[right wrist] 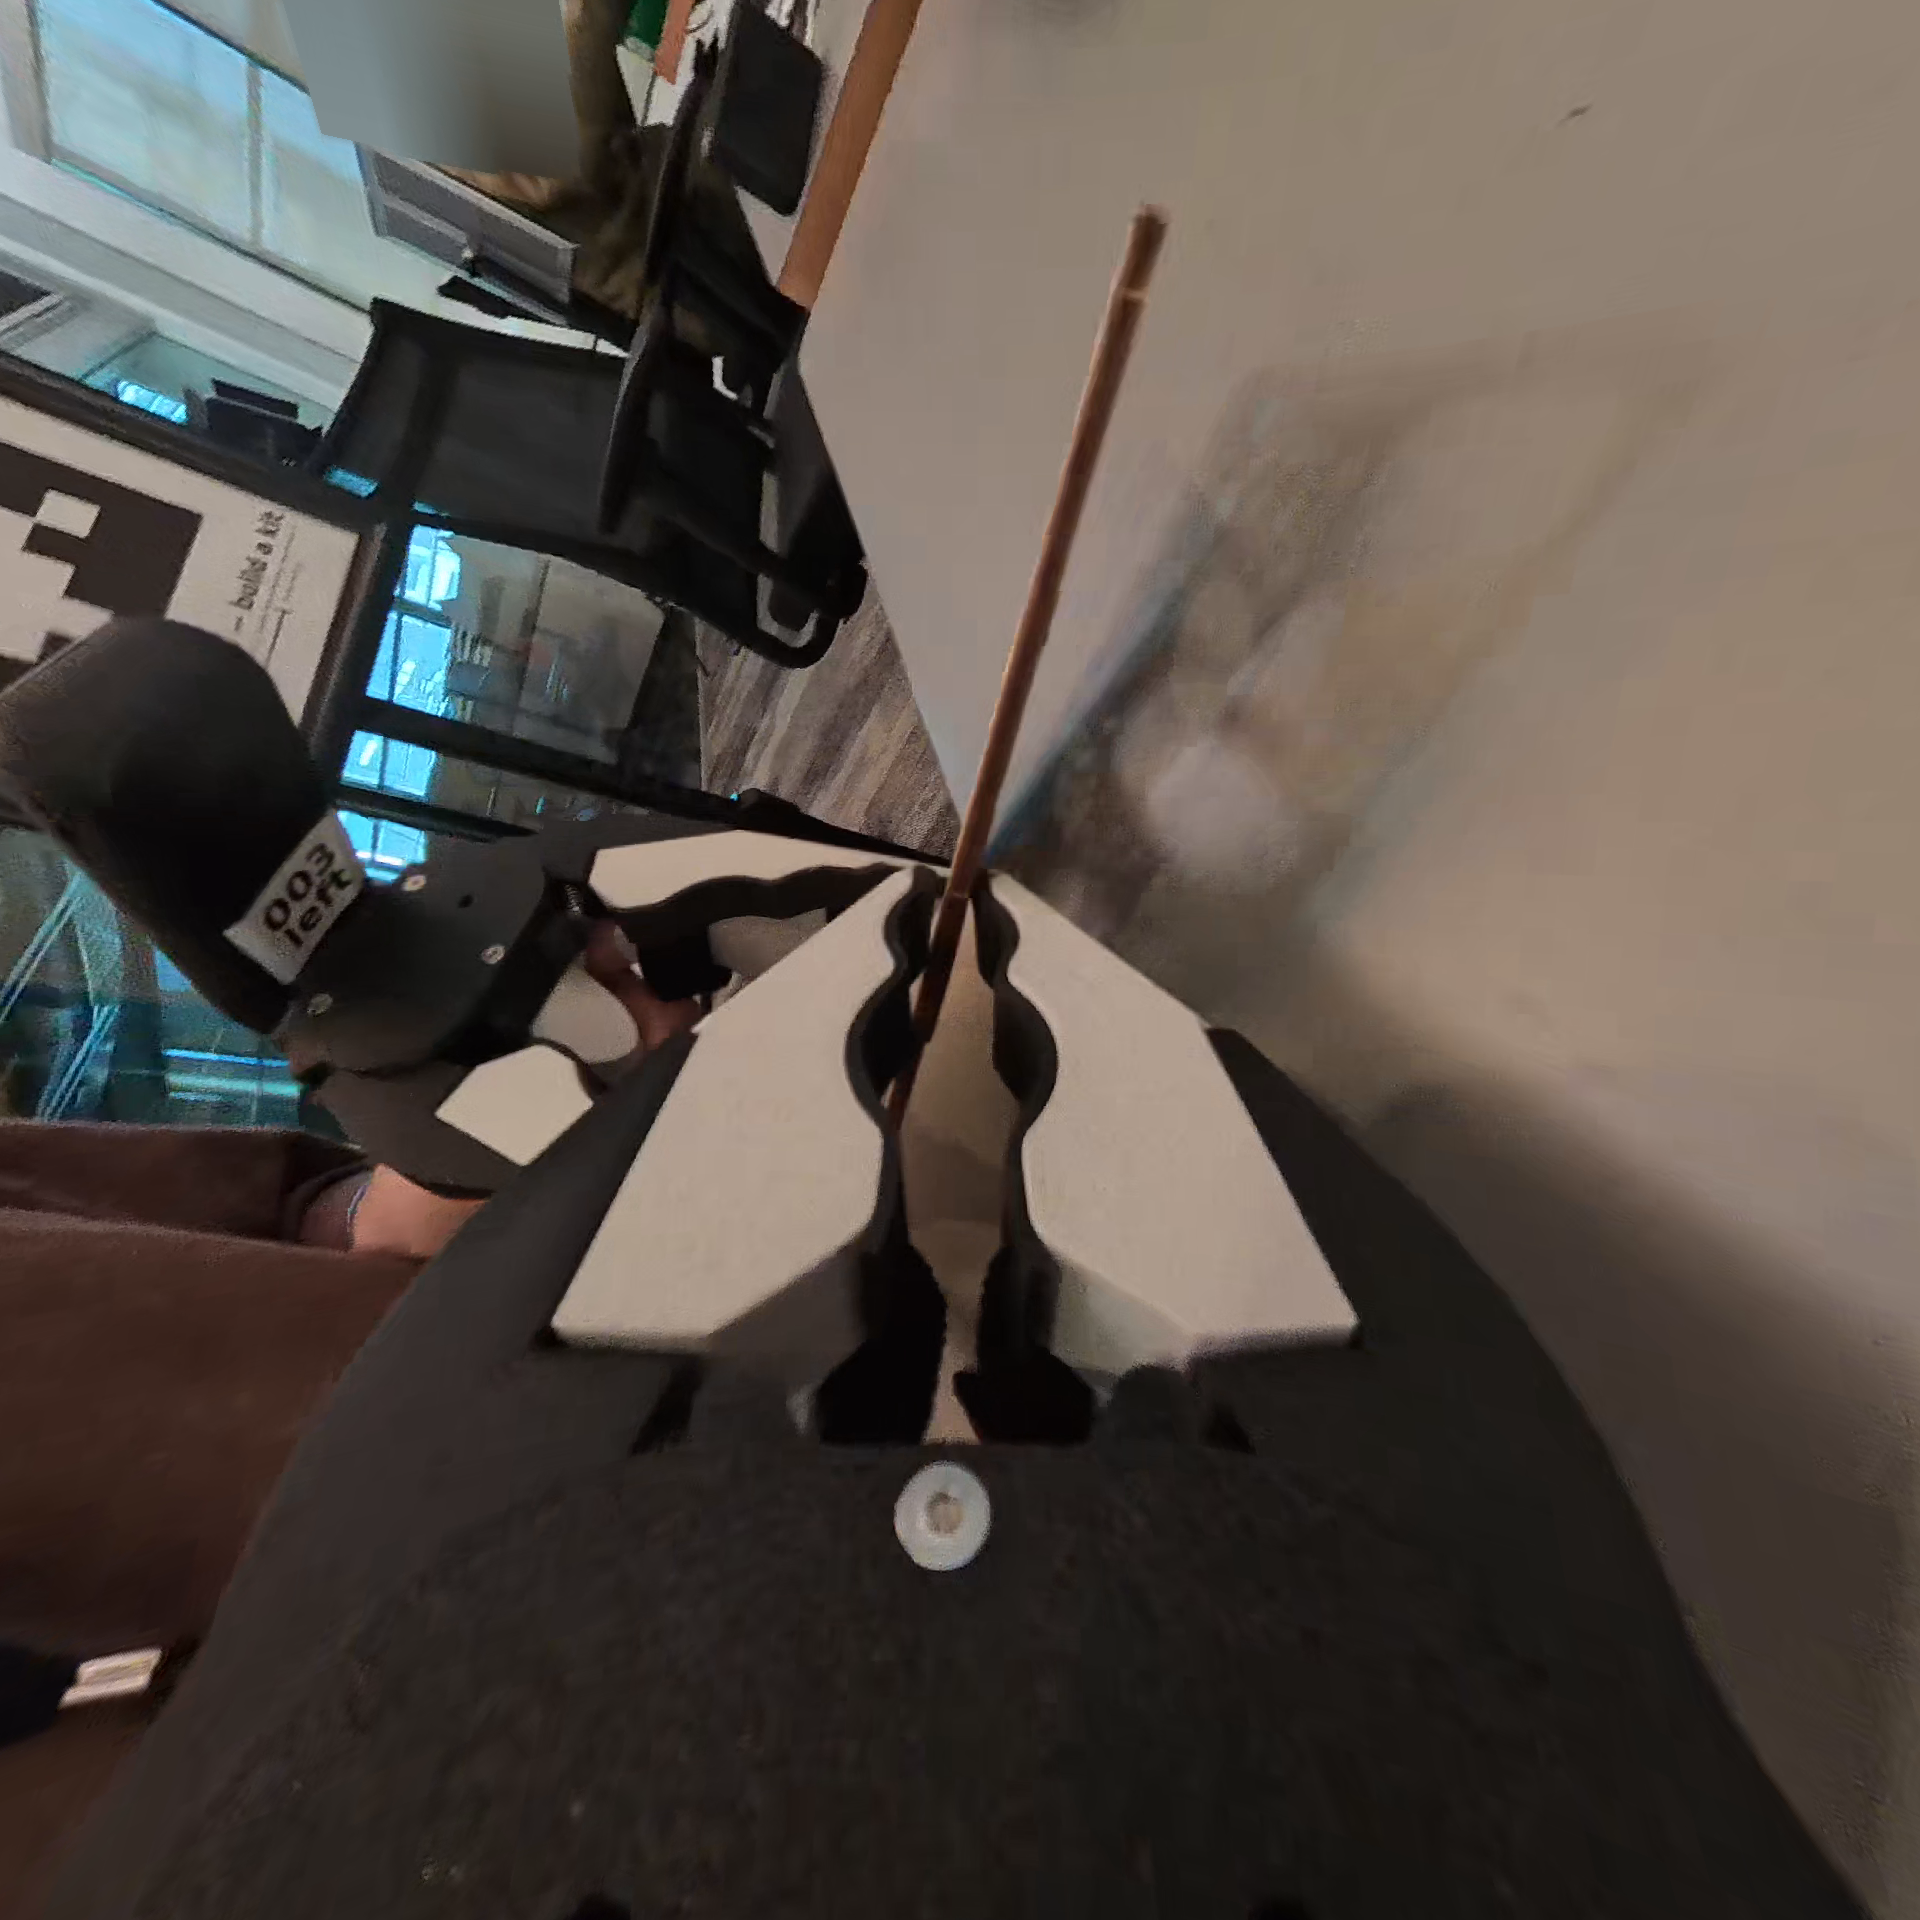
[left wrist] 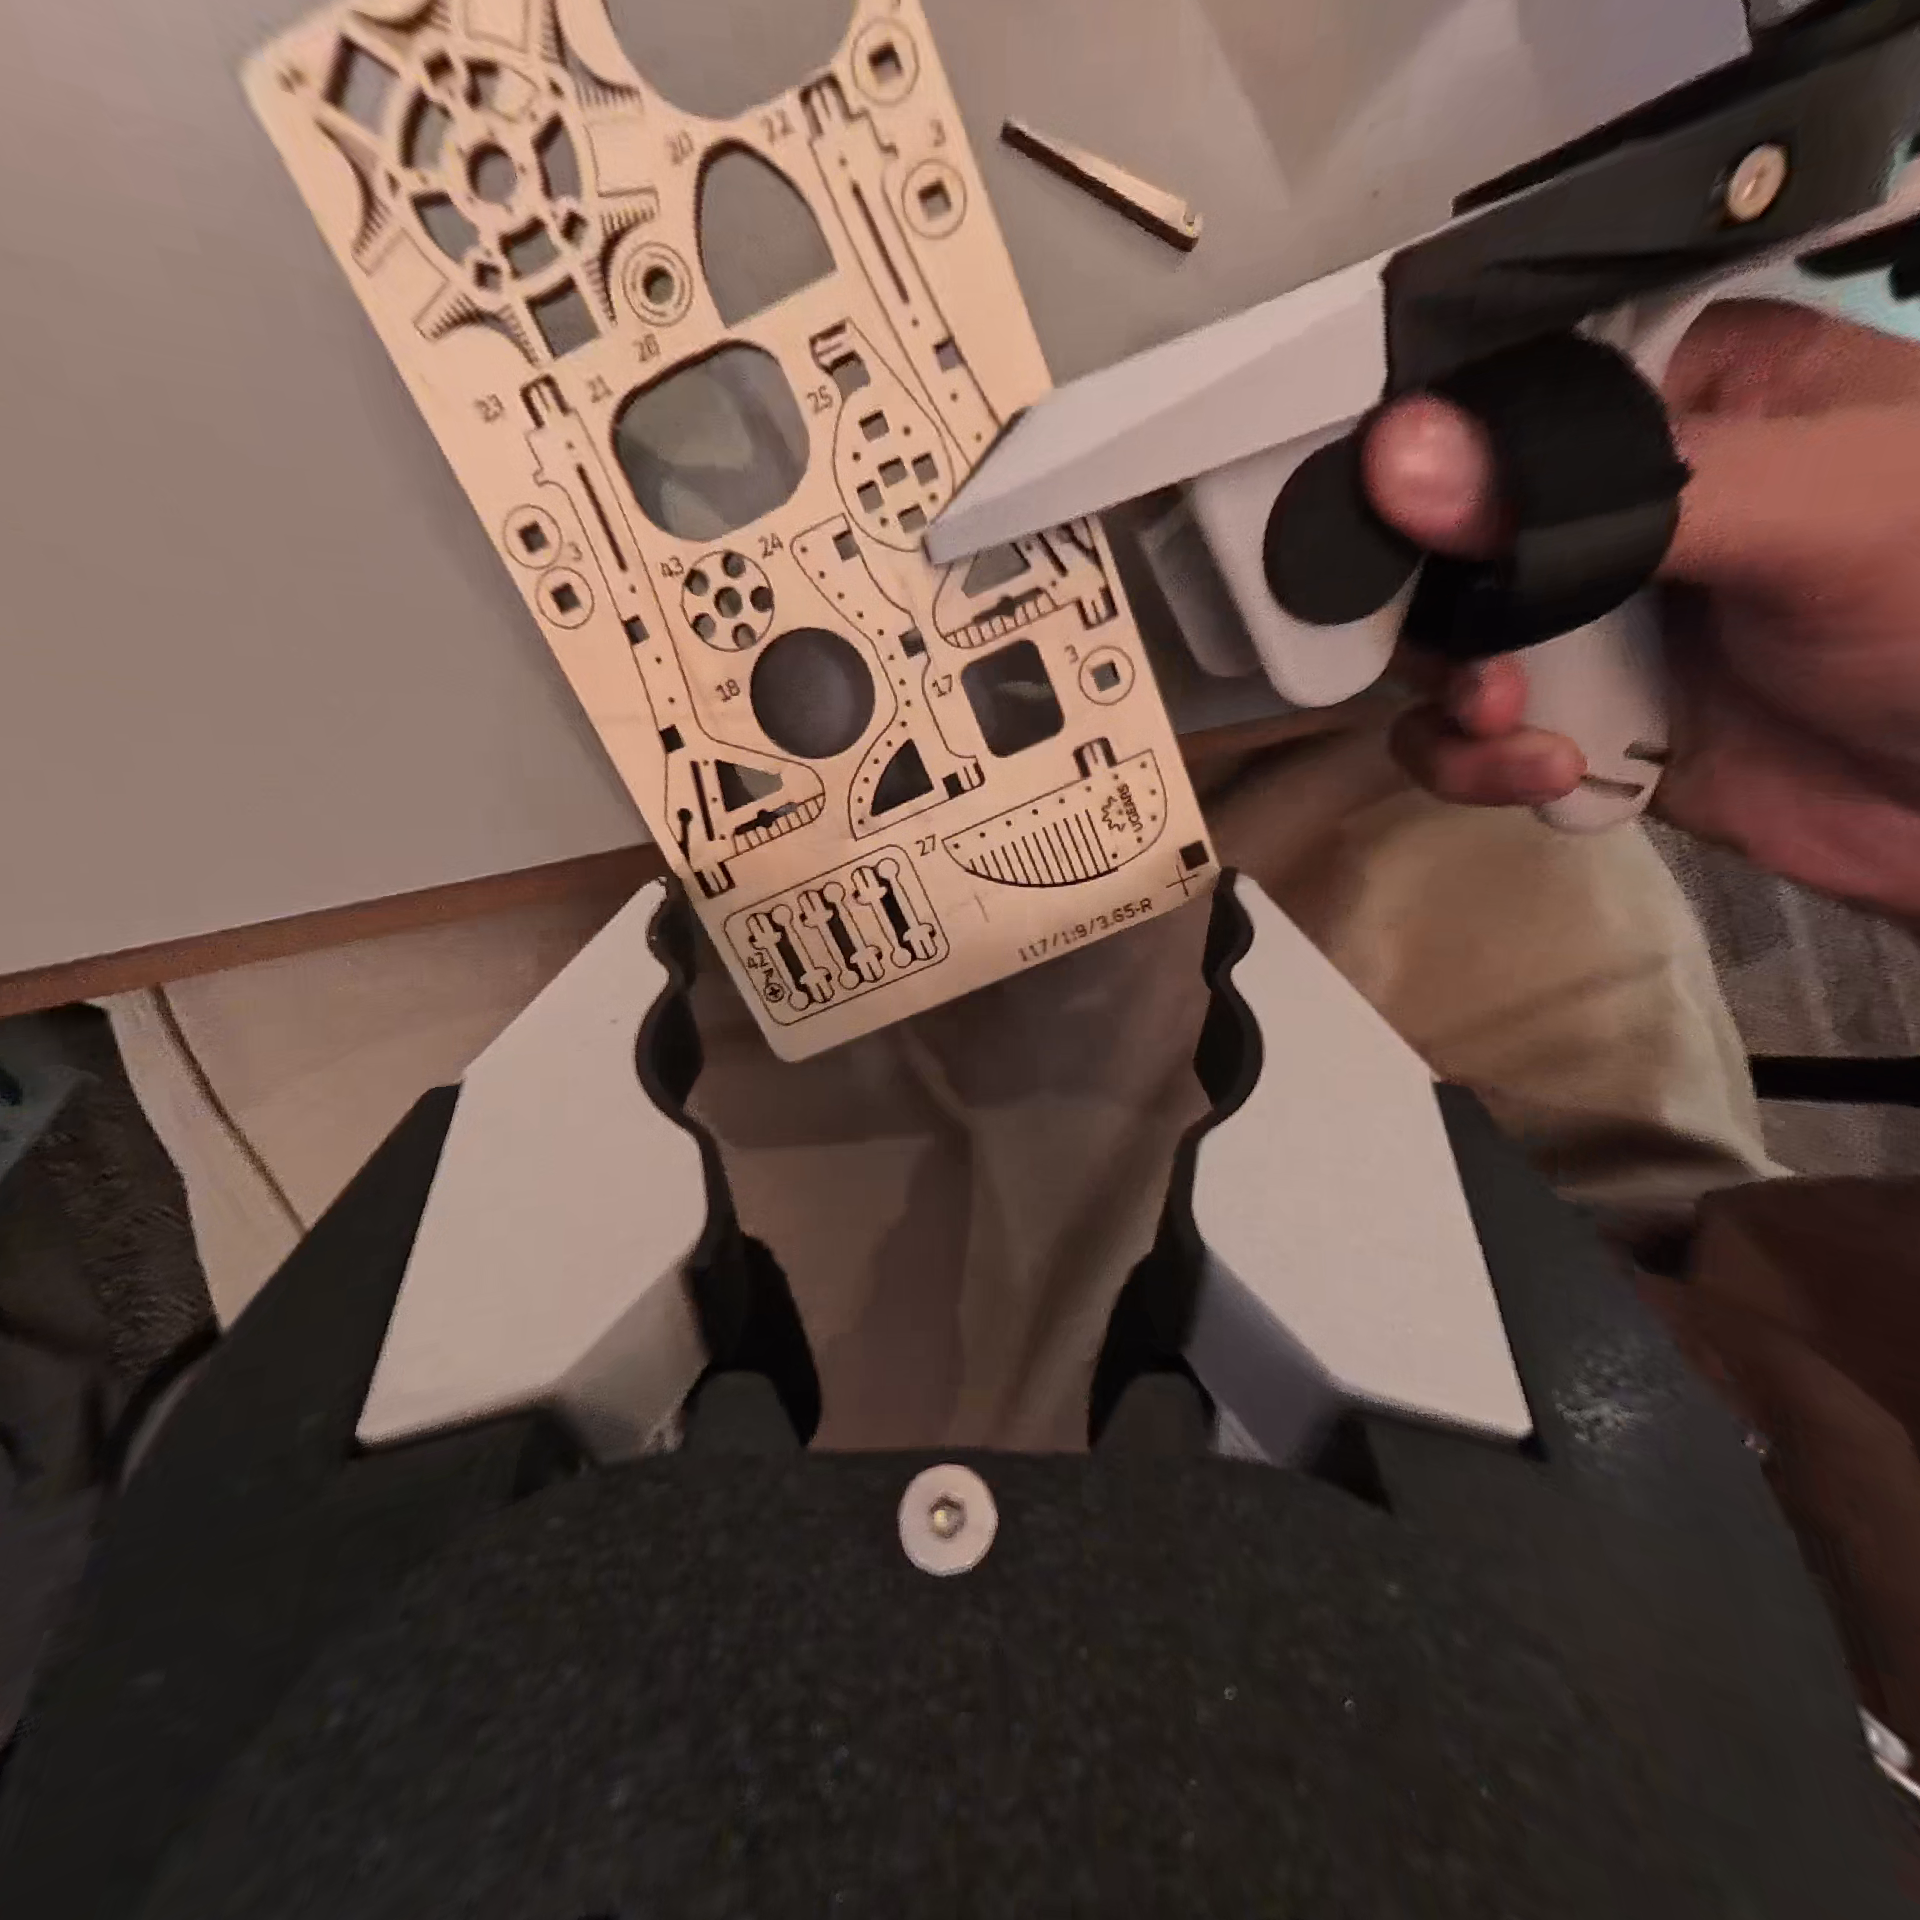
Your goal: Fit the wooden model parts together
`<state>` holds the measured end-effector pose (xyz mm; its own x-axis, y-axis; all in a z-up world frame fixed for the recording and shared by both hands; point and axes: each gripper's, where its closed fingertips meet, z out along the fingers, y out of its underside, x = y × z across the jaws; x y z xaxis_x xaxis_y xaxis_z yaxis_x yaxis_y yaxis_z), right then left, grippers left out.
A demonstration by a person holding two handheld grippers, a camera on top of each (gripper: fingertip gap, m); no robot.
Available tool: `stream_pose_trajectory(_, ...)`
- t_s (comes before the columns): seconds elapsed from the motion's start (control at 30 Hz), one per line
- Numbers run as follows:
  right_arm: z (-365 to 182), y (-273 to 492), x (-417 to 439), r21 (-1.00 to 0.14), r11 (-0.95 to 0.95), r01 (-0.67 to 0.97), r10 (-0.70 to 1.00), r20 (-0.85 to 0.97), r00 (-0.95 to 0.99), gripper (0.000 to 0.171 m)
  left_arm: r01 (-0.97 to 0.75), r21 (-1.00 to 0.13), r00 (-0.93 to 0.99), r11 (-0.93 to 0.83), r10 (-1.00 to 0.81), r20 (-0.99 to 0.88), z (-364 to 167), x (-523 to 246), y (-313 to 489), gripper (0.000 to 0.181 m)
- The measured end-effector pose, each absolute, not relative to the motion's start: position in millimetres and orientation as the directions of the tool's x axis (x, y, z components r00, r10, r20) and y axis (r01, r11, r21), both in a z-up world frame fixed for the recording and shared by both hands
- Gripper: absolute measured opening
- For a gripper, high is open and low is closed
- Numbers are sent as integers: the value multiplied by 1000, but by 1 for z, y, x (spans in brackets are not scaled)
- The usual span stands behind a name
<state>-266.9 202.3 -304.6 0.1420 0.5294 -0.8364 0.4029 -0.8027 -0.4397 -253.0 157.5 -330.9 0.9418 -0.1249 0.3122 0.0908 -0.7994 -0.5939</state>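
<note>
Left gripper [left wrist: 940,951] jaws gape around the pale laser-cut wooden sheet [left wrist: 665,436]; right gripper [right wrist: 940,914] clamps its edge. Most parts remain unpunched, so assembly looks barely begun.

The left gripper [left wrist: 945,914] gapes wide; the wooden parts sheet [left wrist: 727,499] lies just ahead, its near corner between the fingers.

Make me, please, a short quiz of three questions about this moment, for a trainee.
1. True or false: the left gripper is shut.
2. What do the right gripper fingers clamp? A) the wooden sheet B) a pencil C) nothing
3. Which end of the sheet overhangs the table edge: the one near the left camera or the far one?
Key: 1 false; 2 A; 3 near.
</note>
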Motion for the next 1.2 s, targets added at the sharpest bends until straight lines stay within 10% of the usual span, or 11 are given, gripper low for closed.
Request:
stream_pose_trajectory(0.03, -301, 201, -266, -462, -790, 404, 547, -828, 124, 6, 72, -609, 940, -790, -149, 306, -329, -253, 157, 95)
stream_pose_trajectory(0.2, -250, 206, -249, -580, -746, 327, 585, -806, -93, 2, 141, -681, 813, -718, -308, 493, -292, -259, 177, 63)
stream_pose_trajectory(0.4, -215, 214, -232, -519, -816, 255, 456, -849, -267, 3, 268, -525, 195, -808, -488, 851, -225, -216, 188, 1)
stream_pose_trajectory(1.2, -307, 229, -216, -551, -751, 364, 629, -765, 141, 12, 149, -519, 328, -842, -453, 829, -307, -213, 209, 0)
